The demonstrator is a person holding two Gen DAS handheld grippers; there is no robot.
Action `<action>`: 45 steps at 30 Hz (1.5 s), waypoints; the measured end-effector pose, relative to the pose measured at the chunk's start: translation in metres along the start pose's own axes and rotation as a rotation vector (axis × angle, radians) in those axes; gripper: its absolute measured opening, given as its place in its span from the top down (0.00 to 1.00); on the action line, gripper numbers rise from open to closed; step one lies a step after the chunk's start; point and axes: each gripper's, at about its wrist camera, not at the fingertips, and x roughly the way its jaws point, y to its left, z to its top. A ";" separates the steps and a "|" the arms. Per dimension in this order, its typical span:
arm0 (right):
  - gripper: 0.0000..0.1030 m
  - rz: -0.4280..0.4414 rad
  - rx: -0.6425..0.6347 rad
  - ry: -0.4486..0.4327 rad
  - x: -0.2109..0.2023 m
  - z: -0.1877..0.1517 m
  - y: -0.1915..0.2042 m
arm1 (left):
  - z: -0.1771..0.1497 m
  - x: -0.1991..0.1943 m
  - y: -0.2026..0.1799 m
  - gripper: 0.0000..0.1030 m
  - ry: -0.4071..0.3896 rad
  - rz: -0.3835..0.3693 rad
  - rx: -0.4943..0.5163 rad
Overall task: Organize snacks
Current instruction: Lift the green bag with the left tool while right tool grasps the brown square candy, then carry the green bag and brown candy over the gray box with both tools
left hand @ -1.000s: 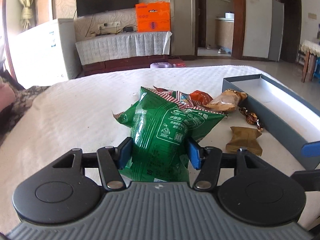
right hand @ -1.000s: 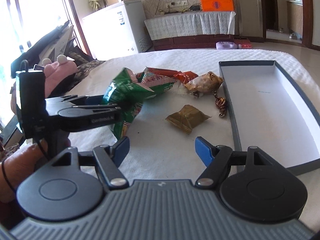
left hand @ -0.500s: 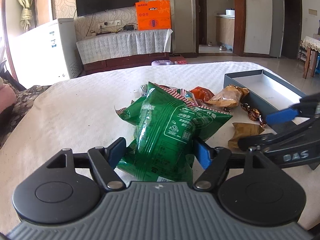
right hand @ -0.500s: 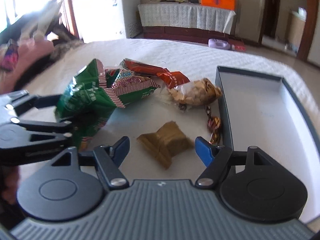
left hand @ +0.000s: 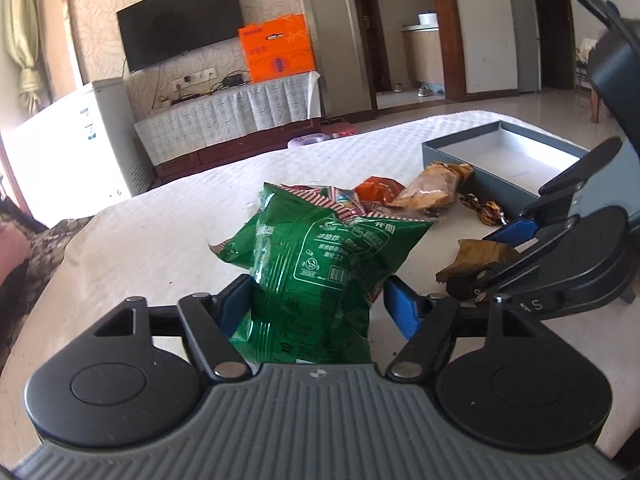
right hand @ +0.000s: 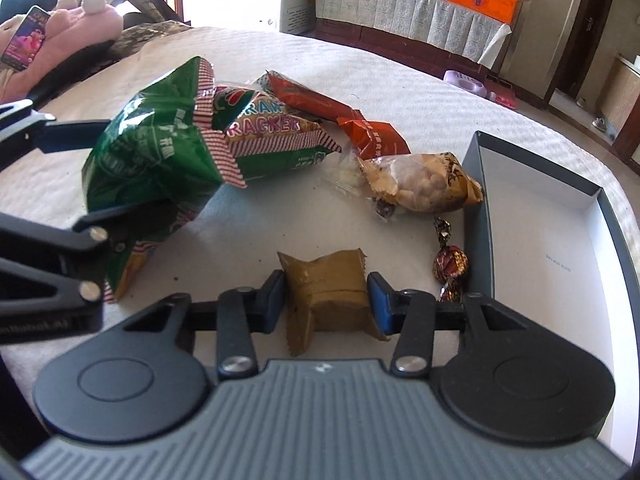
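Right tongs (right hand: 326, 300): since a second ago you've swung them over from bare bed and dropped them around the brown wrapped snack (right hand: 326, 286), and the jaws are closing now. Both blue pads sit at the packet's sides, looking pressed against the wrapper, so I read it as gripped or very nearly so. The packet lies on the bedcover, not lifted.

Left tongs (left hand: 316, 306): the green chip bag (left hand: 320, 264) sits between the pads as it did a second ago. The opening widened, and the jaws are closing again. The near-left pad touches the bag; the right pad shows a sliver of gap in the left wrist view, so I can't call that grip firm. The bag stands upright with its lower end between the jaws.

Outward from the right tongs:
- foil-wrapped candy (right hand: 450, 260) just to the right, close against the box wall
- grey box (right hand: 486, 200) beyond that, white inside, nothing in it yet
- peanut packet (right hand: 424, 184) ahead, touching the box corner
- cracker bag (right hand: 272, 136) and orange packet (right hand: 352, 124) further ahead-left

What it means: my read is both hands are loaded or nearly so, and nothing is boxed yet. The brown snack has the short trip, up and right over the wall. Confirm the left grip before lifting.
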 end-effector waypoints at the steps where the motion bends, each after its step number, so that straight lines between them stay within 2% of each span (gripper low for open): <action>1: 0.55 -0.002 0.009 0.003 -0.003 -0.003 -0.001 | 0.000 0.000 -0.002 0.36 -0.002 0.000 0.010; 7: 0.56 0.014 0.124 -0.034 -0.033 -0.015 -0.007 | -0.001 -0.001 0.004 0.43 -0.004 -0.030 -0.025; 10: 0.56 0.039 0.175 -0.057 -0.048 -0.025 -0.006 | 0.001 -0.009 0.006 0.44 -0.035 -0.029 -0.043; 14: 0.56 0.048 0.196 -0.075 -0.061 -0.034 -0.004 | 0.003 -0.024 0.009 0.45 -0.077 -0.026 -0.065; 25: 0.56 0.068 0.219 -0.110 -0.074 -0.037 -0.002 | 0.006 -0.029 0.007 0.45 -0.065 0.009 -0.093; 45: 0.56 0.115 0.243 -0.173 -0.093 -0.037 -0.011 | 0.016 -0.027 0.000 0.45 -0.047 0.013 -0.117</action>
